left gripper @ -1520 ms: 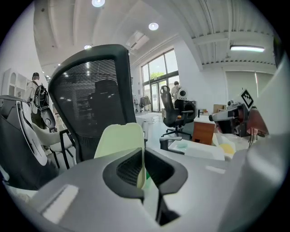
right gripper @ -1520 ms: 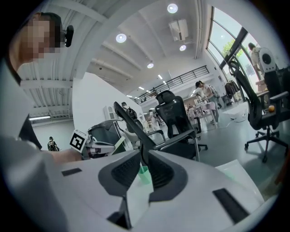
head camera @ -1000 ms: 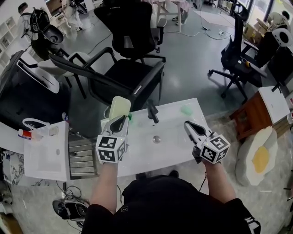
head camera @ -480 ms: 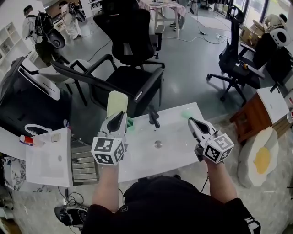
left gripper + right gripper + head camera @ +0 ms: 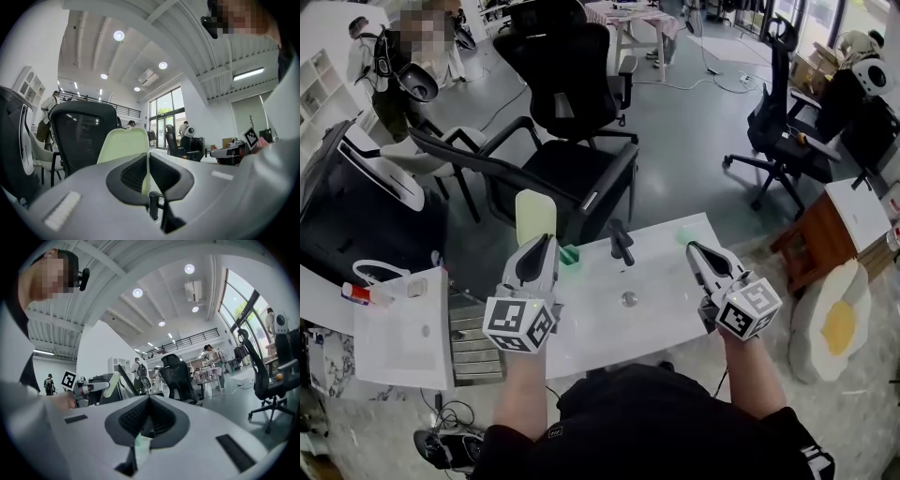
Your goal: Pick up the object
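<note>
Pale green flat piece [image 5: 534, 214] was clamped edge-on in the left claw [image 5: 547, 242], held up clear of the white desk [image 5: 666, 291] at centre-left of the head view; pickup looked done. Right claw [image 5: 695, 248], centre-right, was closed on nothing above the desk.

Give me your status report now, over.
Left gripper shut on pale green flat card, held upright. Right gripper shut, empty. Nothing blocking.

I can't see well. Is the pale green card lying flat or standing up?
Standing up: the card sticks upward from the left tongs, which pinch its bottom edge.
</note>
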Demonstrator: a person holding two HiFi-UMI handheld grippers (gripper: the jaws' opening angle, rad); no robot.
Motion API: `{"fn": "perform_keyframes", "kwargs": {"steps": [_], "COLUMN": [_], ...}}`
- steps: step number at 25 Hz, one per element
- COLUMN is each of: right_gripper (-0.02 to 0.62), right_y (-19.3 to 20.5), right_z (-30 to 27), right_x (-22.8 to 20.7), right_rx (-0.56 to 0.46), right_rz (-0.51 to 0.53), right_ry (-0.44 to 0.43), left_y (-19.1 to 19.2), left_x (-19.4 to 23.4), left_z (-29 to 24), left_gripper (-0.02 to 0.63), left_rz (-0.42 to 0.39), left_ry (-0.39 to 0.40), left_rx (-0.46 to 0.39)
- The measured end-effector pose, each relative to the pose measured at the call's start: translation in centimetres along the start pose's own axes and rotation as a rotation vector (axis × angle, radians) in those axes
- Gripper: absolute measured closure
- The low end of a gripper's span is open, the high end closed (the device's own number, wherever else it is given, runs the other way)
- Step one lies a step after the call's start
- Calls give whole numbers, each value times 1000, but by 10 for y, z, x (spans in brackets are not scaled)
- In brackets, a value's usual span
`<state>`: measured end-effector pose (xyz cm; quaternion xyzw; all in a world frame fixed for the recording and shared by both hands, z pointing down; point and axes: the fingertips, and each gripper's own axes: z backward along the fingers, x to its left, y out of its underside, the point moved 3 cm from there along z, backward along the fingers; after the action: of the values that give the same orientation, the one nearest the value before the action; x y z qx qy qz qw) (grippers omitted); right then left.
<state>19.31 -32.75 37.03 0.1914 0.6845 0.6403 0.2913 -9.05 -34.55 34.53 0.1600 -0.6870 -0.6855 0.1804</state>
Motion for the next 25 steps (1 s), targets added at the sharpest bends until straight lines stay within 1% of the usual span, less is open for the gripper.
{"fn": "perform_keyframes", "kwargs": {"steps": [7,11,15,21,25], "right_gripper": [583,583,584,584,584], "right_y": [6,9,10,8,9], "right_z": [-3,-4,-4,-2,-3], "right_x": [8,11,11,11,11], "right_rx": [22,34,35,31,29], "right_rz": [2,8,8,11,17], "right_ry": [-5,-7,-5,-9,-11], "left_y": [25,33,32,24,20], "left_x": [3,2,0,-1,1], "left_z": [6,7,5,0,-3], "left_gripper": [577,577,577,577,577], "left_rz": [58,77,68,22,9], "left_ry": [-2,5,13,22,22], "left_rx": [36,50,57,82,83]}}
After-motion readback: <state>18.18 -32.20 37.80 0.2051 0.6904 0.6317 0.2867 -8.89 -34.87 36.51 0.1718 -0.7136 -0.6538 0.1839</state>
